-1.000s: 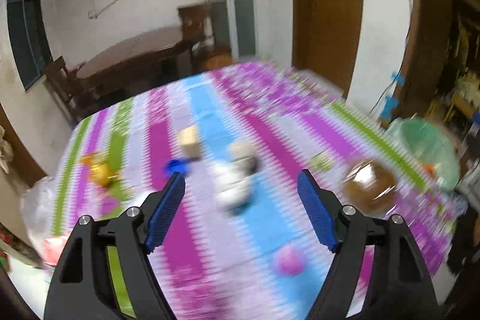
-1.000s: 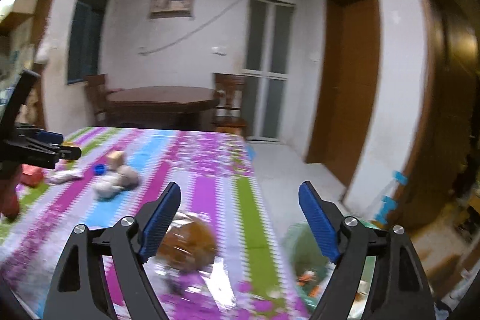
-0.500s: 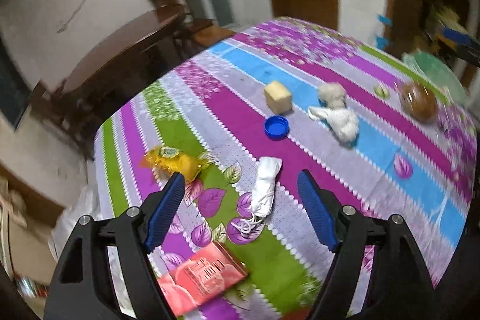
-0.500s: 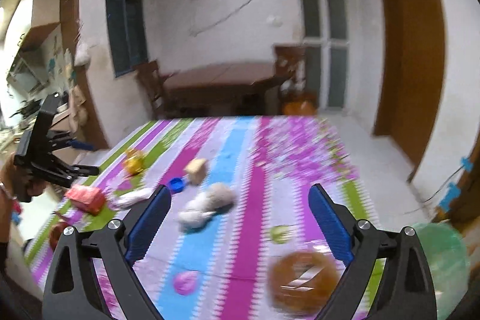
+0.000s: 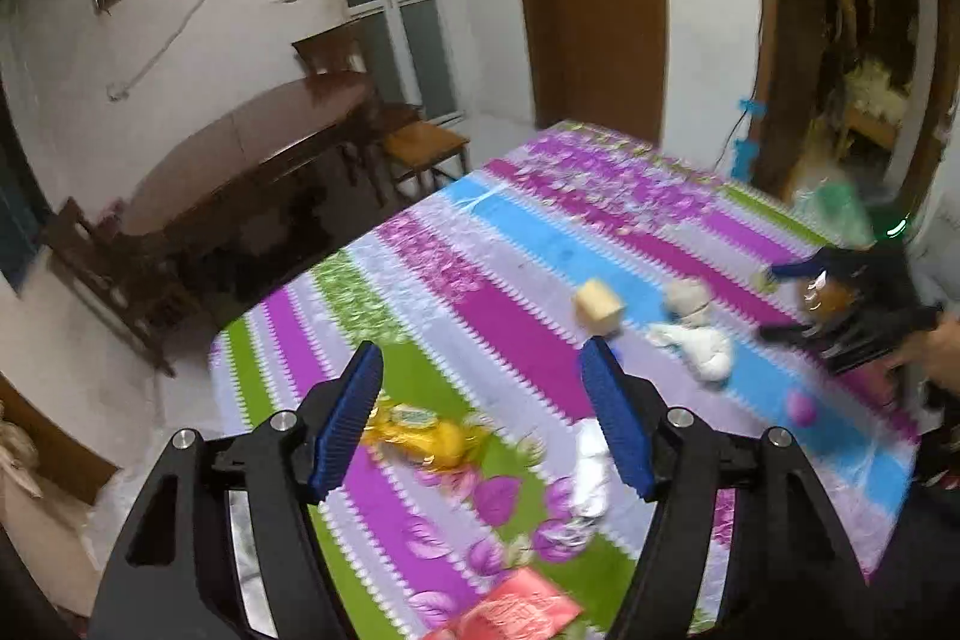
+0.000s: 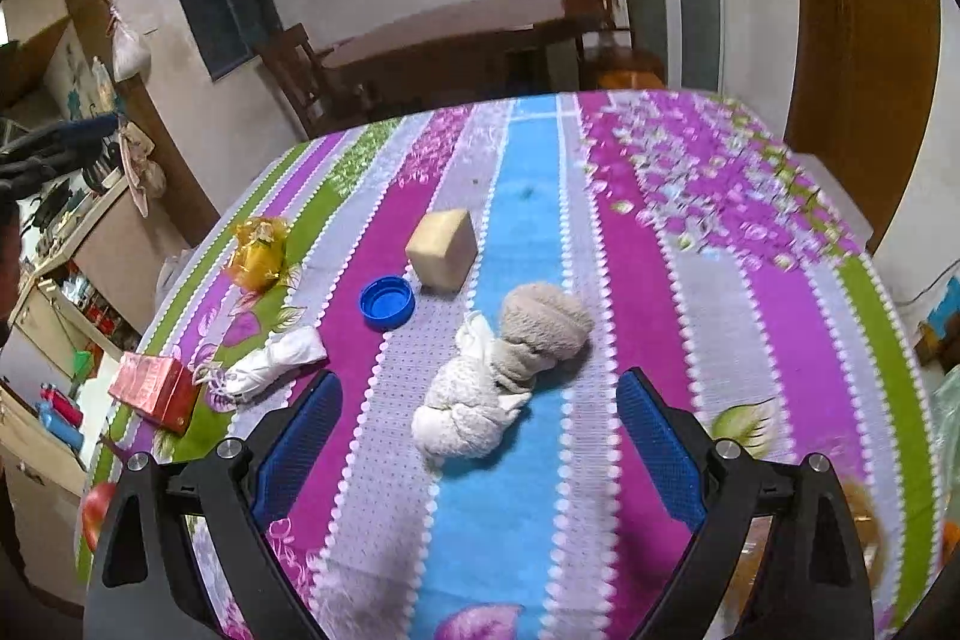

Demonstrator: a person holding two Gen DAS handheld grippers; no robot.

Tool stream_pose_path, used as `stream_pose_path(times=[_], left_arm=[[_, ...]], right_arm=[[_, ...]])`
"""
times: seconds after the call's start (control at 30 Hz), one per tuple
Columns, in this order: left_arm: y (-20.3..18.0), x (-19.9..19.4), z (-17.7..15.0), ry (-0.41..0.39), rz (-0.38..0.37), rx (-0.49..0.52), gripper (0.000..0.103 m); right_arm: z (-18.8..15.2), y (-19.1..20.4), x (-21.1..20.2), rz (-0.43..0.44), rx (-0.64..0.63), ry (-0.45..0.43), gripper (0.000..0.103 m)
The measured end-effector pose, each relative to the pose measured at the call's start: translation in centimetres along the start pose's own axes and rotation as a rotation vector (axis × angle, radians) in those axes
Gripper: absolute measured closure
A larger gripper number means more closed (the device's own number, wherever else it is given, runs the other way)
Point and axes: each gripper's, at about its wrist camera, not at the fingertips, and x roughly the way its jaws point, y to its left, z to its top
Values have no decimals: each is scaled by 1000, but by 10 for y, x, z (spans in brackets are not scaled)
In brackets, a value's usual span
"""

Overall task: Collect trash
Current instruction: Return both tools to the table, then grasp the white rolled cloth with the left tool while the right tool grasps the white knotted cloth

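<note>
Right now the right gripper stands with its jaws spread wide and empty, framing the knotted rag bundle, which lies on the tabletop between and just beyond the blue pads. That bundle looks soft, light and squashy: a pinch across the pale knotted waist should hold better than one on the fluffy grey head at 1 o'clock. Further out at 11 o'clock sit the blue bottle cap, stiff, low and likely slippery, and the tan block just beyond it.

The left gripper has just been closing its jaws somewhat, yet they remain apart with nothing between them. Below them at 7 o'clock lies the yellow wrapper, crinkly and featherlight; at 5 o'clock the white twisted packet; nearest, the red carton.
</note>
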Motion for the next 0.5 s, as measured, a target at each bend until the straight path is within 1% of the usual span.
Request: stream_pose_path(times=[0.07,0.1,0.13,0.17,0.2,0.23,0.3,0.33,0.4,0.43,0.5], left_arm=[[-20,16,-6,56,-15,90,35],[-31,28,-11,101,-17,135,34],[-46,48,-19,171,-22,197,34],[-55,59,-25,208,-25,231,34],[-68,76,-35,260,-25,287,34],[-76,88,-44,293,-31,315,34],[-84,106,-54,330,-59,328,34],[-88,114,-58,344,-72,335,34],[-93,124,-63,361,-89,351,34],[-94,128,-63,371,-98,348,34],[-96,138,-65,402,-108,345,34]], right_arm=[[-2,3,15,0,20,22,10],[-3,4,20,2,32,30,10],[-4,6,26,6,43,38,10],[-6,8,32,4,54,48,10],[-8,10,37,-3,60,53,10],[-9,11,42,-16,67,55,10],[-11,12,48,-37,76,58,13],[-11,12,51,-43,80,61,15],[-11,14,59,-53,77,76,26],[-11,14,63,-63,77,83,29],[-13,12,69,-76,94,96,40]])
